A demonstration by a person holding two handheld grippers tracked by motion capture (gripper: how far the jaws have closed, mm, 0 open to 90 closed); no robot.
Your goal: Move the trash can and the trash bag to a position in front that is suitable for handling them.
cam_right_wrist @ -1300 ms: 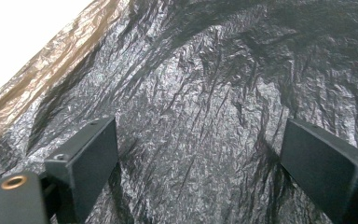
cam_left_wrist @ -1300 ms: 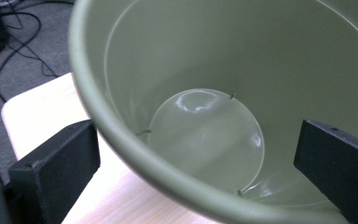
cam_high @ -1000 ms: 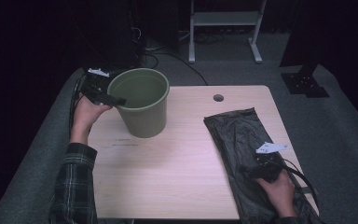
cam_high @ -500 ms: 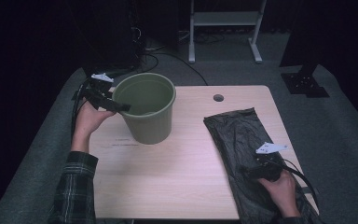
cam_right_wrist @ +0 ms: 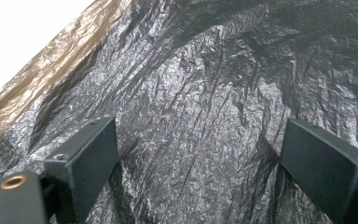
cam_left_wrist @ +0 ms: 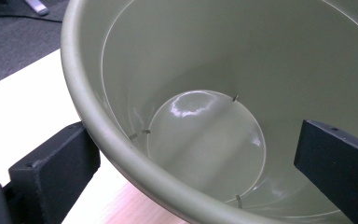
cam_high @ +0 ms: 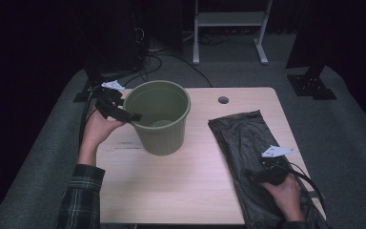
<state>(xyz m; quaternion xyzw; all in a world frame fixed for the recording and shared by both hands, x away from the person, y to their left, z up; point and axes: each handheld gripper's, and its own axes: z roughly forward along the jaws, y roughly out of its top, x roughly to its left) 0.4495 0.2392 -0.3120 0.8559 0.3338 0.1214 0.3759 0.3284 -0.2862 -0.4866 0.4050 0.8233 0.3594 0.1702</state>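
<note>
High view: left gripper jaws straddle rim of round olive-green plastic bucket, gap visible, no clamp yet. Right gripper jaws apart over crinkled black plastic bag on table. Risk: rim slips, bucket tips.

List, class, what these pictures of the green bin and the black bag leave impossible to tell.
- Green bin: the left gripper view cuts off its far rim and outer wall.
- Black bag: its near end passes under the right hand and off the high view's bottom edge.
- Left tongs: one jaw inside the rim, one outside; contact unclear.
</note>
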